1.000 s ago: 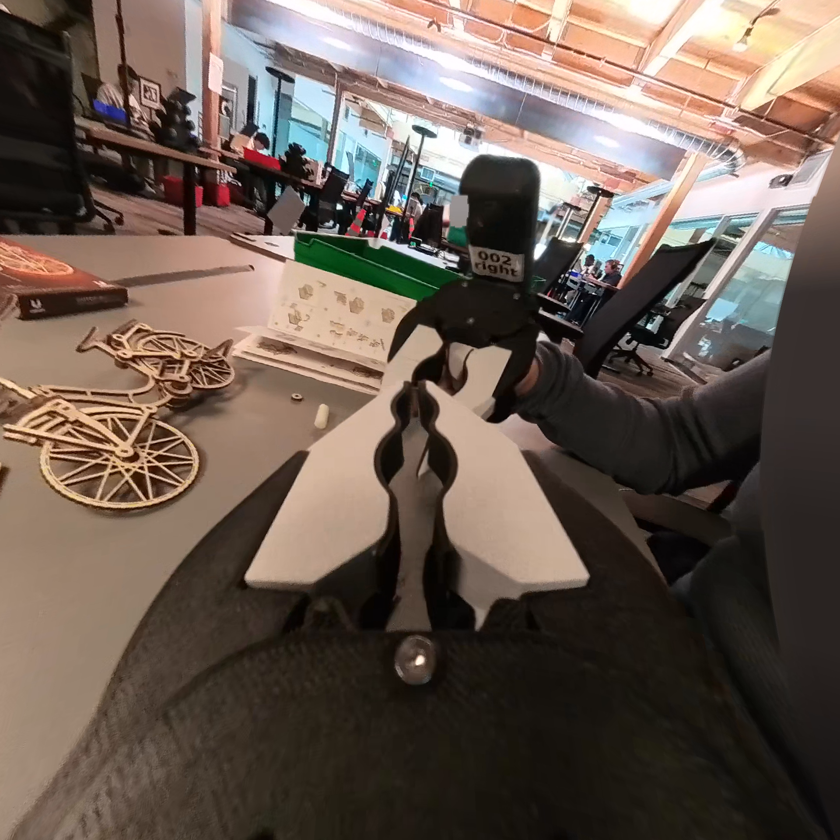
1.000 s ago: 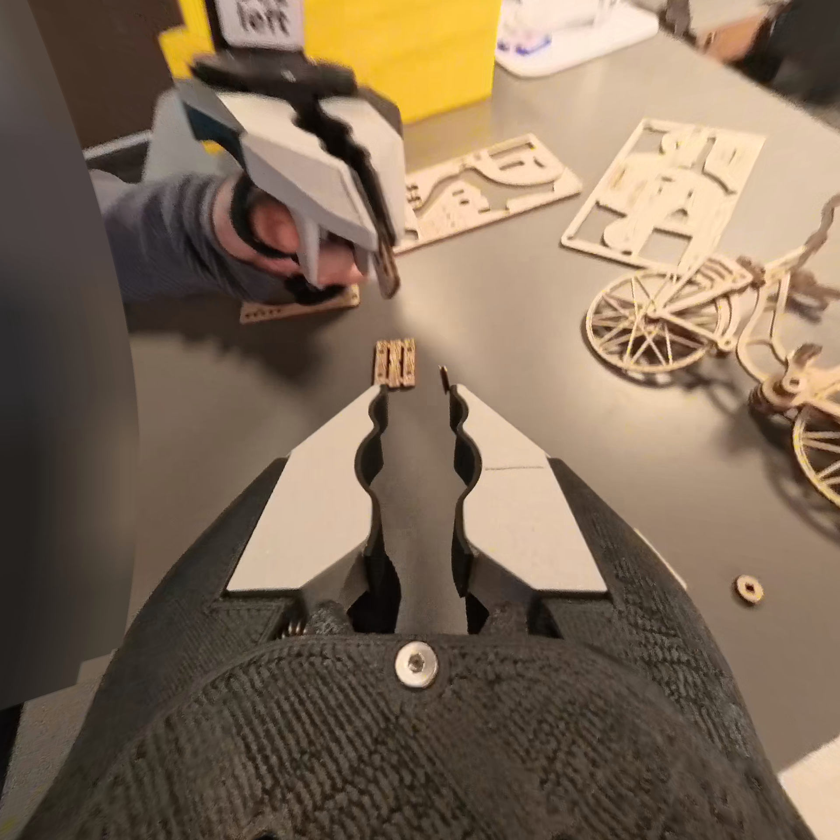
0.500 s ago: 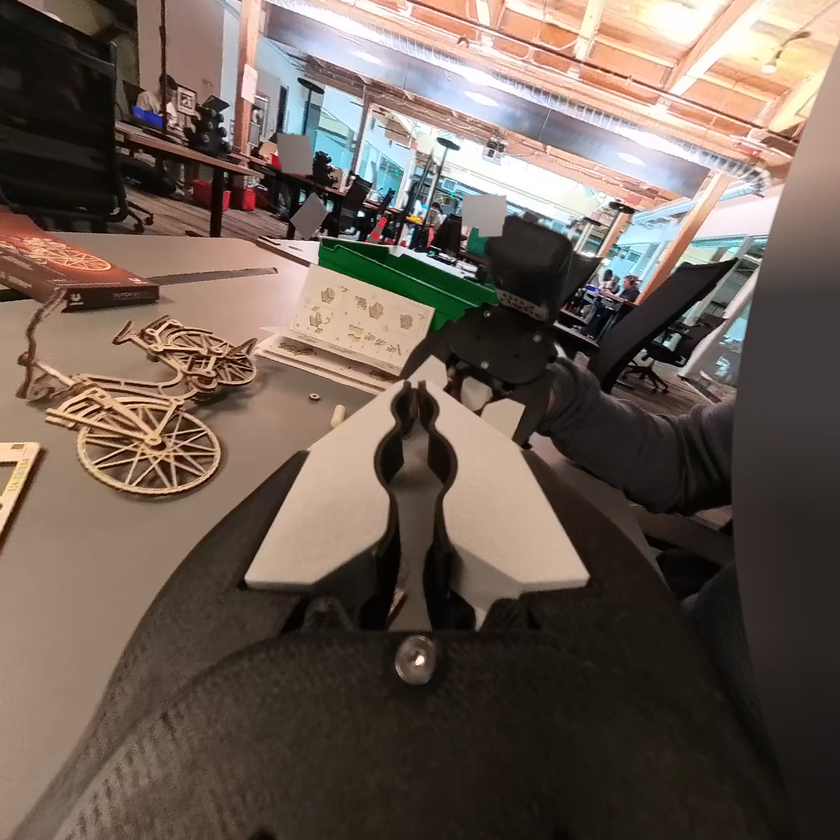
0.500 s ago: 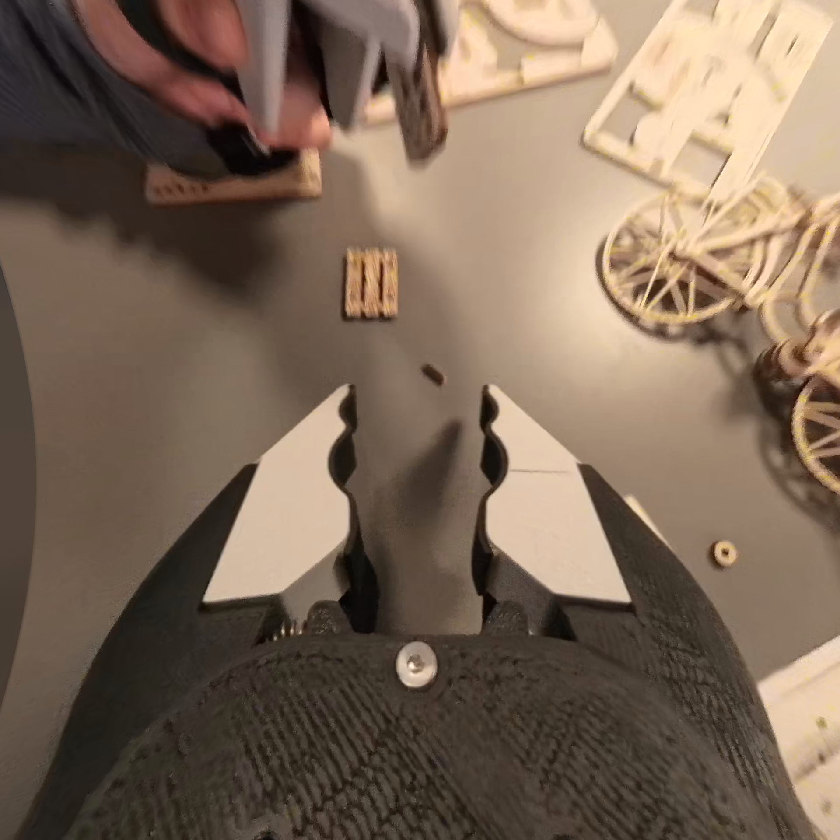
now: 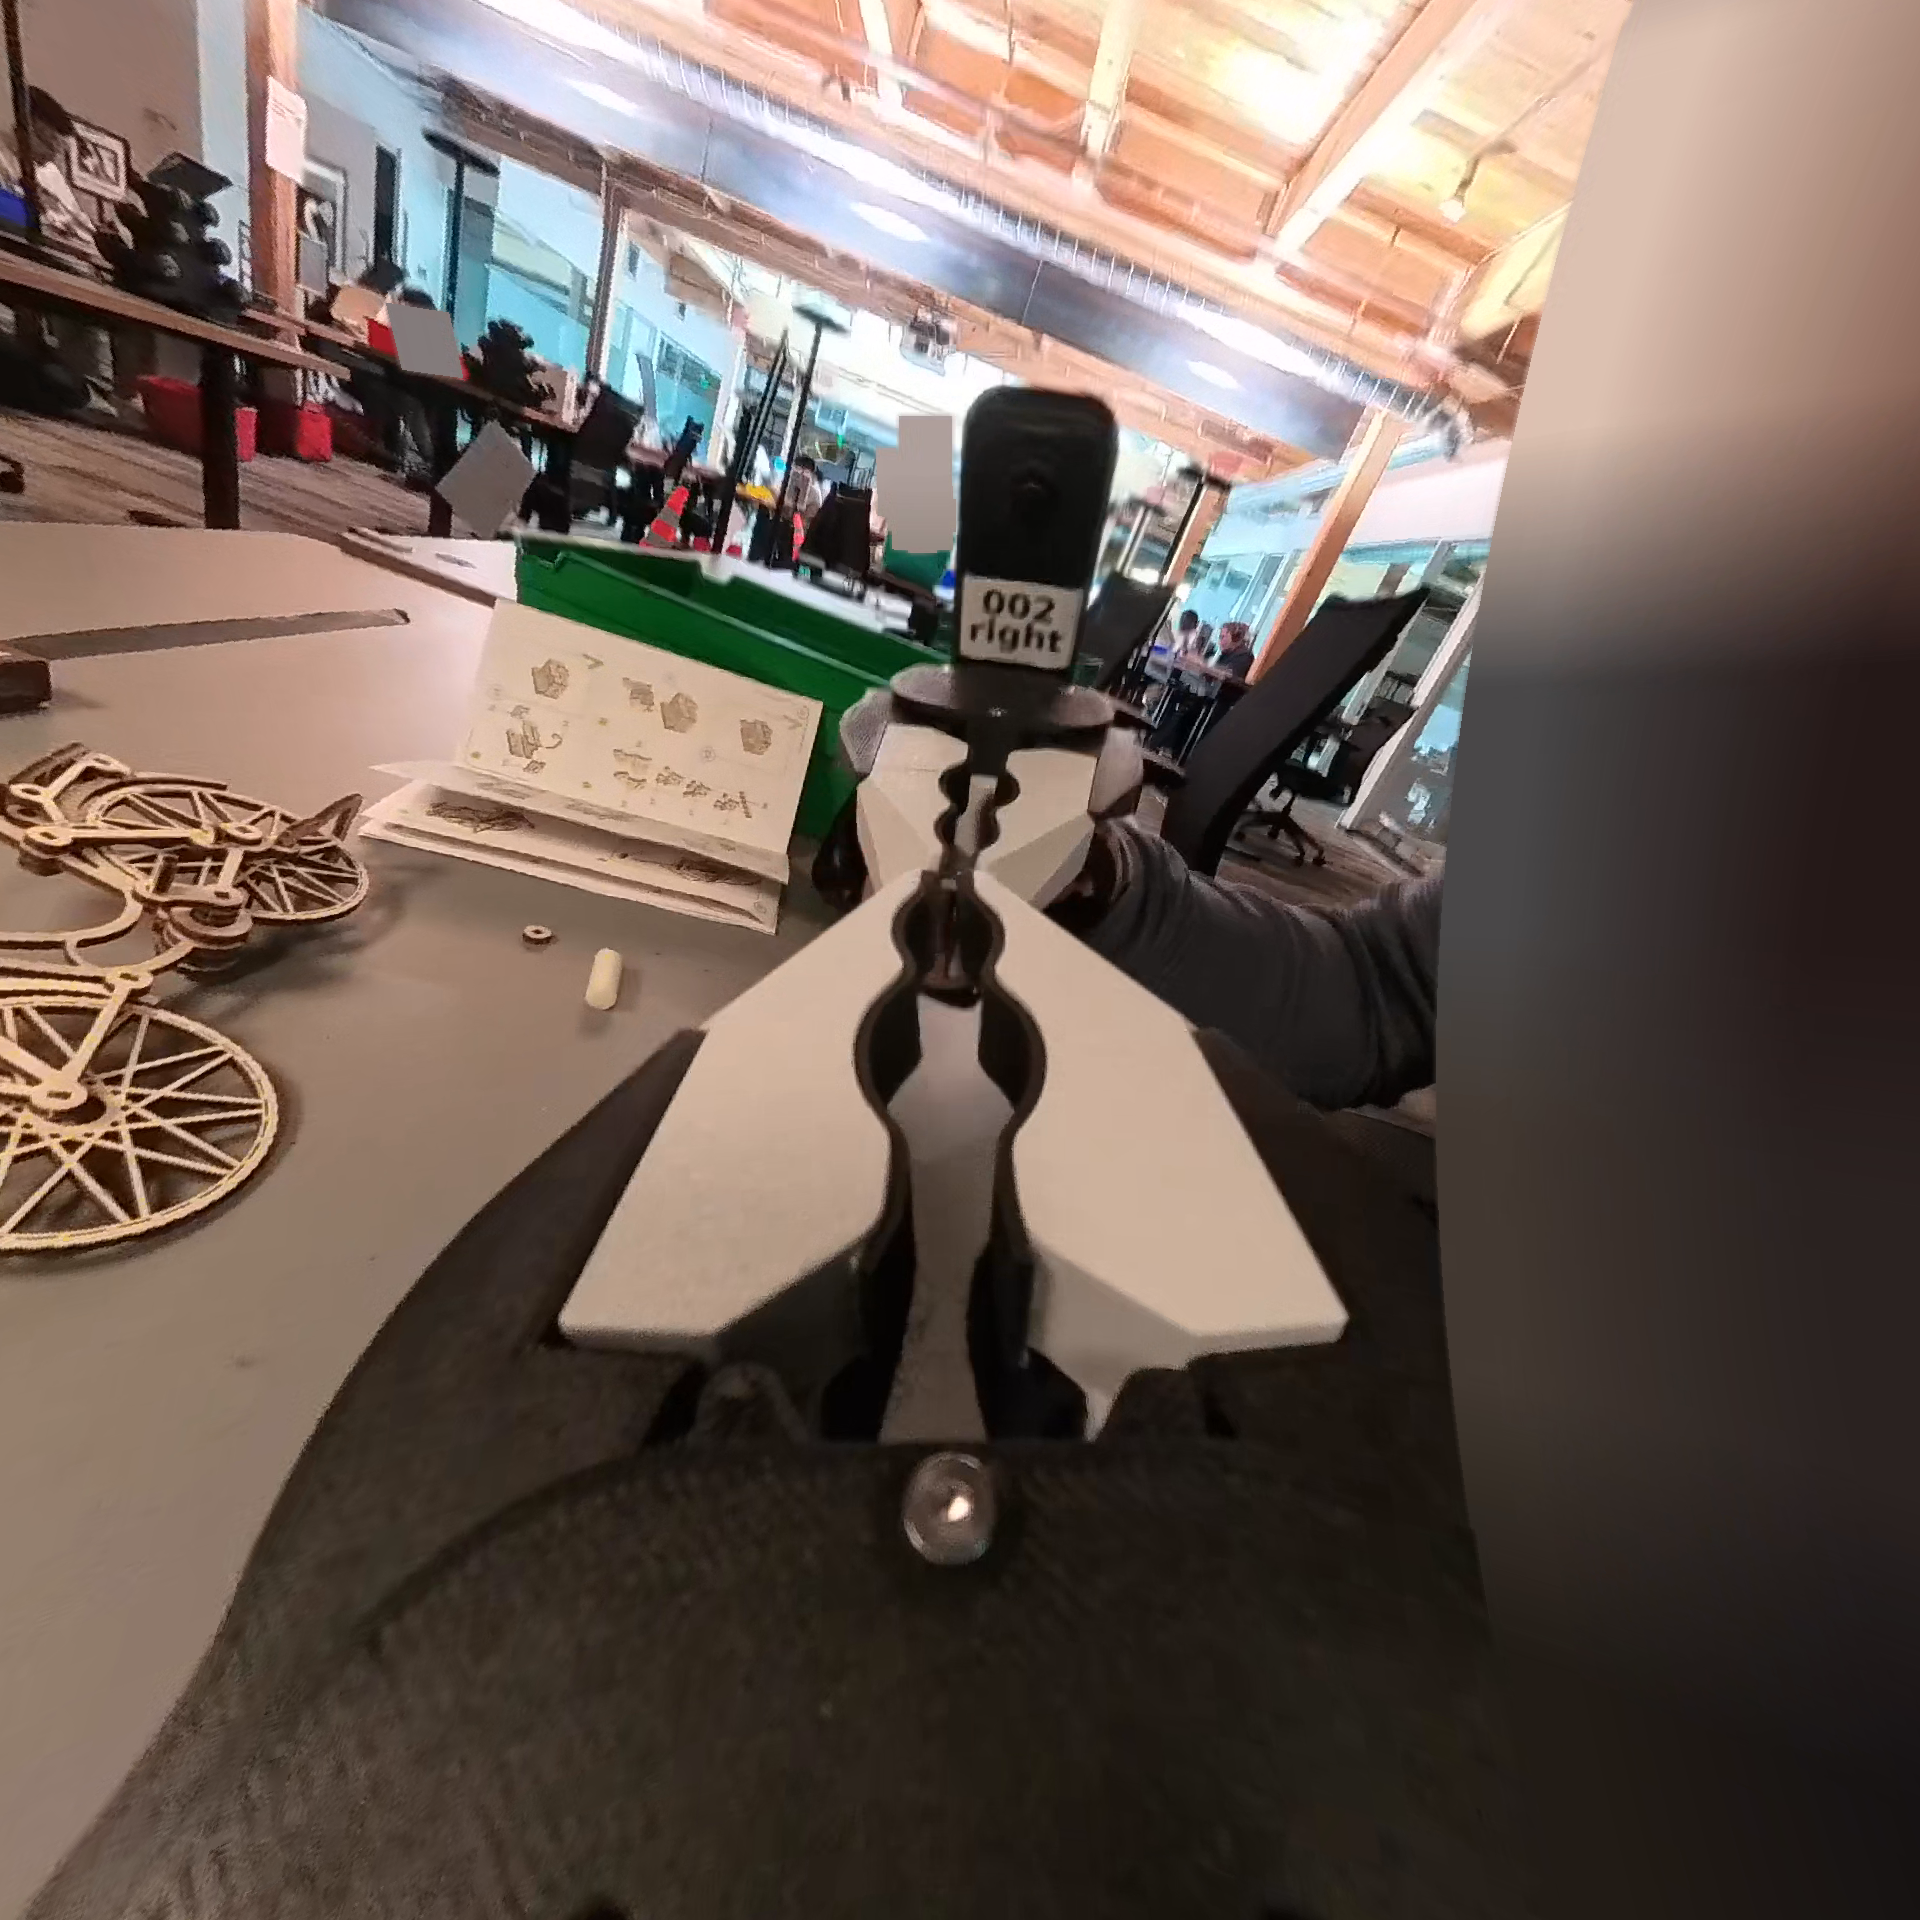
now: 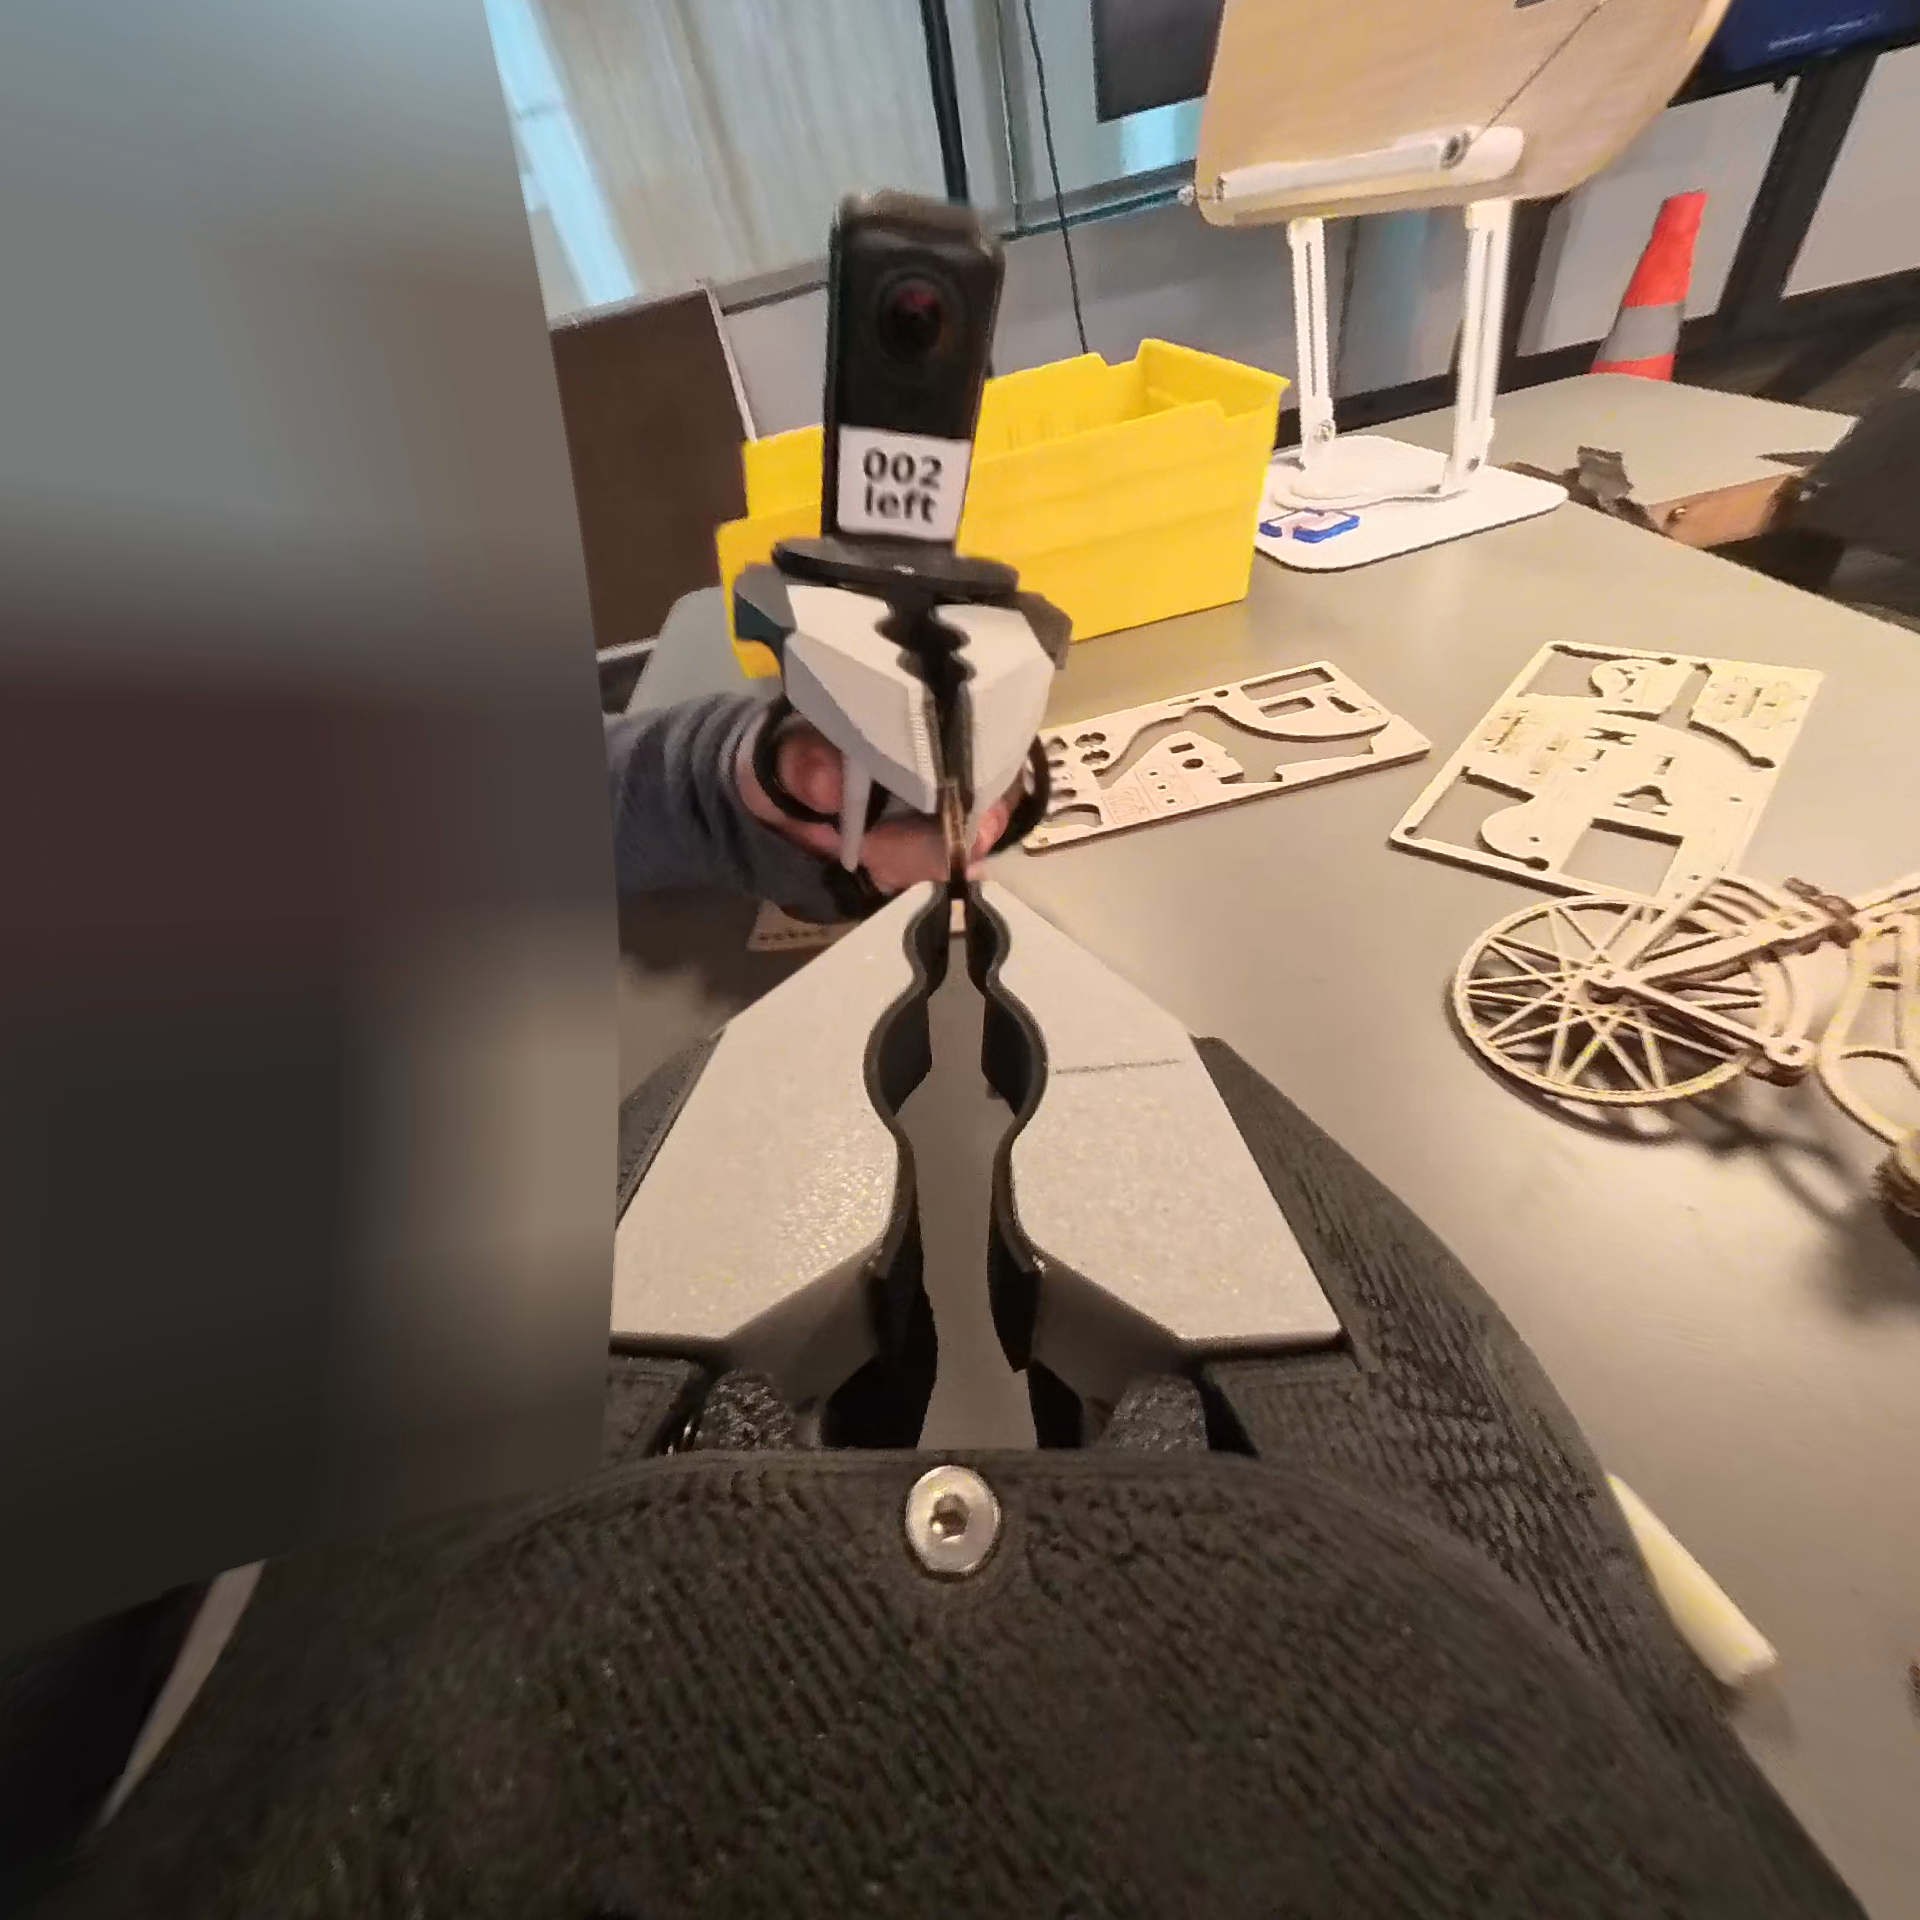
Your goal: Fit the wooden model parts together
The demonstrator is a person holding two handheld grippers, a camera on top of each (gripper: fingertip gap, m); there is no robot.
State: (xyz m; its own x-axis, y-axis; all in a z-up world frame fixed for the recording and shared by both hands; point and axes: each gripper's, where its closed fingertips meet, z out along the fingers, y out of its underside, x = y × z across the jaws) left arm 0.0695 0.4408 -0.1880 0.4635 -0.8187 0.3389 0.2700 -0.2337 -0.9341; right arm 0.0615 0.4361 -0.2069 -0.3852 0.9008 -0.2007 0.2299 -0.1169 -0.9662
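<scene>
My left gripper (image 5: 940, 883) is shut on a thin wooden part seen edge-on (image 6: 950, 823); its tip sticks out of the fingers. In the right wrist view the left gripper (image 6: 951, 800) faces me, held up above the grey table (image 6: 1299, 935). My right gripper (image 6: 954, 899) is shut, and its tips meet the tip of that part. Whether it holds anything of its own is too small to tell. In the left wrist view the right gripper (image 5: 971, 831) points straight at the left one, tip to tip. A wooden bicycle model (image 5: 135, 1101) lies on the table and also shows in the right wrist view (image 6: 1621, 997).
Two punched part sheets (image 6: 1226, 748) (image 6: 1621, 769) lie beyond the grippers. A yellow bin (image 6: 1122, 488) and a white tablet stand (image 6: 1392, 488) stand behind them. An open instruction booklet (image 5: 623, 758), a green bin (image 5: 707, 613), a white peg (image 5: 603, 977) and a small washer (image 5: 536, 935) sit nearby. Less than 4 cm separates the two grippers' tips. The wooden bicycle model (image 5: 135, 1101) sits 15 cm or so from the ends of my right fingers. It is also in sight in the right wrist view (image 6: 1601, 1025).
My right gripper was open, low over the table near a tiny piece. It has shut, risen and turned to face the left gripper. The left gripper still holds its part.
</scene>
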